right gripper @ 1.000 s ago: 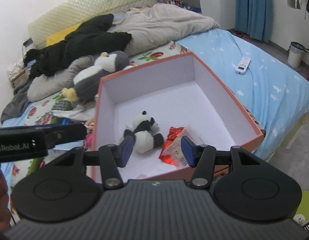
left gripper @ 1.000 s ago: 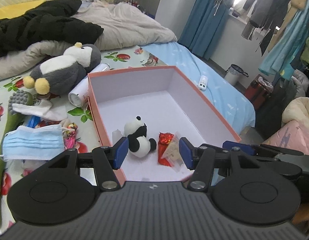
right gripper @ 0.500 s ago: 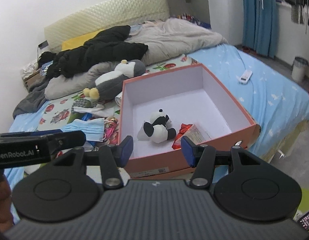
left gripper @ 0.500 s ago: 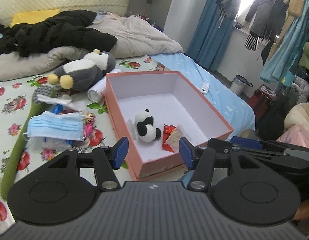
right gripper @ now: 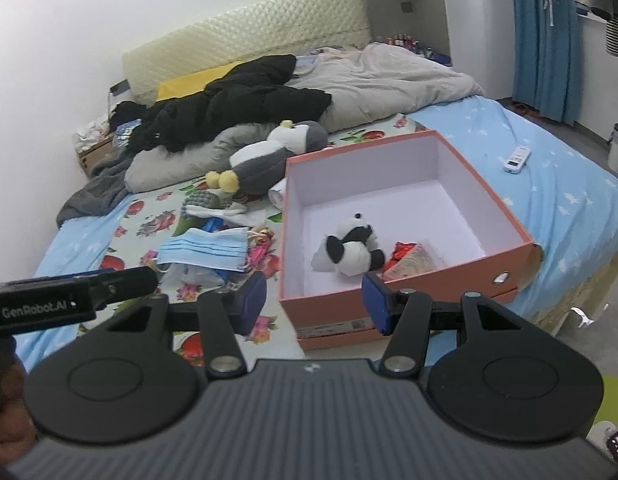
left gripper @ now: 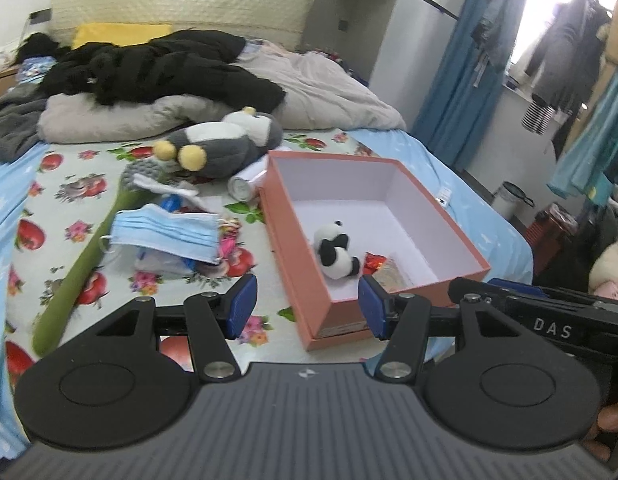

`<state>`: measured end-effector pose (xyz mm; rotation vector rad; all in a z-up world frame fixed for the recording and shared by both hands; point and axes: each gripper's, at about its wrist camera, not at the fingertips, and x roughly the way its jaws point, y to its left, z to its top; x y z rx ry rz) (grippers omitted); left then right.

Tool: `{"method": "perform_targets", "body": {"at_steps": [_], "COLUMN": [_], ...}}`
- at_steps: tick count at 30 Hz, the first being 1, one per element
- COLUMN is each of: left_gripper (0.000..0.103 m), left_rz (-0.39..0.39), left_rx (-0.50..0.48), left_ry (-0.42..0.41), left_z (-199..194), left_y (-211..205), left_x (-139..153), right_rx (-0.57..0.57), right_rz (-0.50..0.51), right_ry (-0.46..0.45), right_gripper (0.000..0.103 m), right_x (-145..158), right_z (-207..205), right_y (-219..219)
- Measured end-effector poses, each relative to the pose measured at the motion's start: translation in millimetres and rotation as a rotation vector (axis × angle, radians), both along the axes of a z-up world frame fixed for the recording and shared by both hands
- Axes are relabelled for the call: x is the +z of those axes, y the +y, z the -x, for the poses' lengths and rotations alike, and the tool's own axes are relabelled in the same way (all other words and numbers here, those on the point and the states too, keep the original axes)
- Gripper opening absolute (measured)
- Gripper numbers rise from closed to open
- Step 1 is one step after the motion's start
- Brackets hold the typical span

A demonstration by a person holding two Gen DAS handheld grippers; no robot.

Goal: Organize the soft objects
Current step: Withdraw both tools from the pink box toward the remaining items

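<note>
The panda plush [left gripper: 335,251] lies on its side inside the pink cardboard box [left gripper: 297,240], near the box's front wall, with a red snack packet [left gripper: 374,261] just beside it toward the front right corner. The box sits on the bed [right gripper: 549,168] at the foot edge, straddling the floral sheet [left gripper: 61,184] and the blue sheet. Left of the box, on the floral sheet, a blue face mask [left gripper: 165,232] rests on a clear plastic bag [left gripper: 157,260], with a long green stuffed stem [left gripper: 77,268] running toward the bed's left edge. A grey penguin plush [left gripper: 225,140] lies beyond them, its yellow feet pointing left, and a white can [left gripper: 245,184] touches the box's far left corner. A black coat [left gripper: 161,68] covers the grey duvet at the head of the bed. A white remote [right gripper: 517,159] lies on the blue sheet near the right edge.

The left gripper [left gripper: 307,306] hovers in front of the box, jaws about half apart and empty. The right gripper [right gripper: 315,302] hangs beside it, likewise about half apart, gripping nothing.
</note>
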<state>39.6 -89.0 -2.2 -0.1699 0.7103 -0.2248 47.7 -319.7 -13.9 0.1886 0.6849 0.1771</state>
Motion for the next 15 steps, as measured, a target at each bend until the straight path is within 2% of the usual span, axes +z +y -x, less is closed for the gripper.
{"method": "perform_targets", "body": {"at_steps": [15], "left_gripper": [0.062], "left_rz": [0.057], "left_rx": [0.179], "left_ry": [0.029], "left_z": [24.5], "left_y": [67.3], "left_x": [-16.8], "right_rx": [0.183], "right_rz": [0.017], "right_ry": [0.031], "right_gripper": [0.056], "right_x": [-6.6], "right_z": [-4.4], "right_y": [65.9]}}
